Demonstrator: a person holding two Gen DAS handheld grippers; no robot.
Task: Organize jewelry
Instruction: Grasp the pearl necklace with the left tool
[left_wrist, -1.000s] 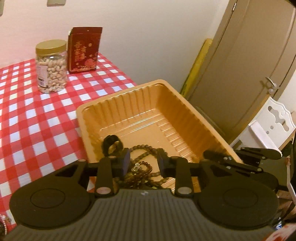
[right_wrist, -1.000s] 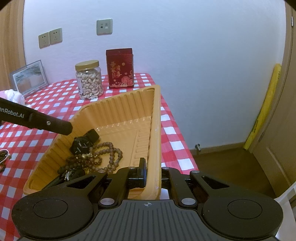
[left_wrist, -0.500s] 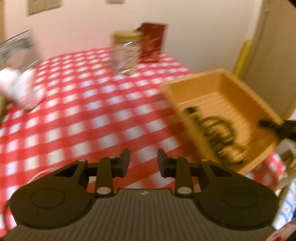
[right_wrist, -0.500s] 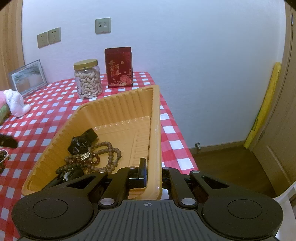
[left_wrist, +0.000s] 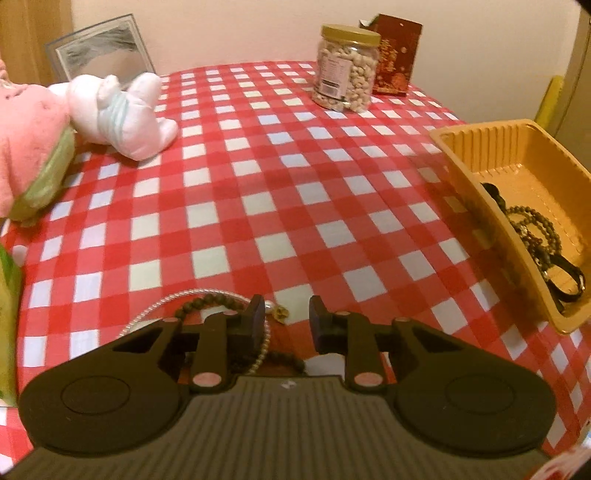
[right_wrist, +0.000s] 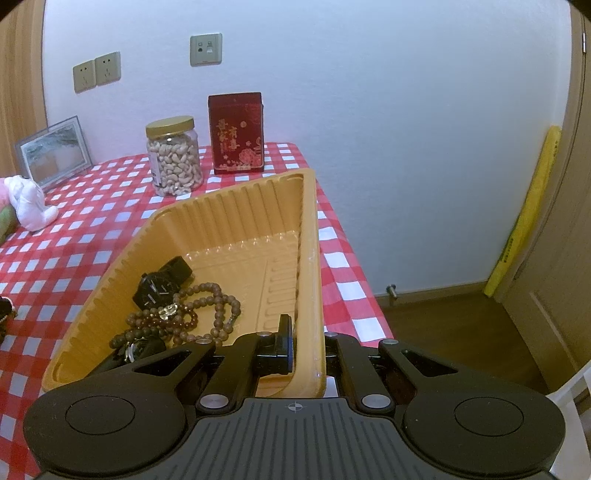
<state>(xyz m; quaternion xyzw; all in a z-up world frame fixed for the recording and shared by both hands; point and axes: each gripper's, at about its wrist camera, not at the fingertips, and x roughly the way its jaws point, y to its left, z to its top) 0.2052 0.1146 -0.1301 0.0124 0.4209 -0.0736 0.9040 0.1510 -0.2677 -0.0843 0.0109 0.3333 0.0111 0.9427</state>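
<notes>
Orange tray (right_wrist: 236, 229): we find its near wall clamped by right tongs (right_wrist: 308, 347), while left tongs (left_wrist: 286, 317) are closing, nothing between them, above the worktop's (left_wrist: 258, 192) pearl strand (left_wrist: 162, 306).

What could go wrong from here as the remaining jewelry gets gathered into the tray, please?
The pearl strand and bead bracelet overlap under the left hand-held gripper, whose closing jaws may snag both or slip. The right hand-held gripper pinches the tray wall near the table edge, so a tug could tip out the watch.

Glossy ribbed plastic tray (right_wrist: 236, 218) at three o'clock holds matt wooden beads (right_wrist: 207, 306). Checked tablecloth (left_wrist: 258, 192) looks smooth. Clear plastic jar (left_wrist: 345, 70), shiny gold lid. Soft plush toy (left_wrist: 122, 114) at ten o'clock.
</notes>
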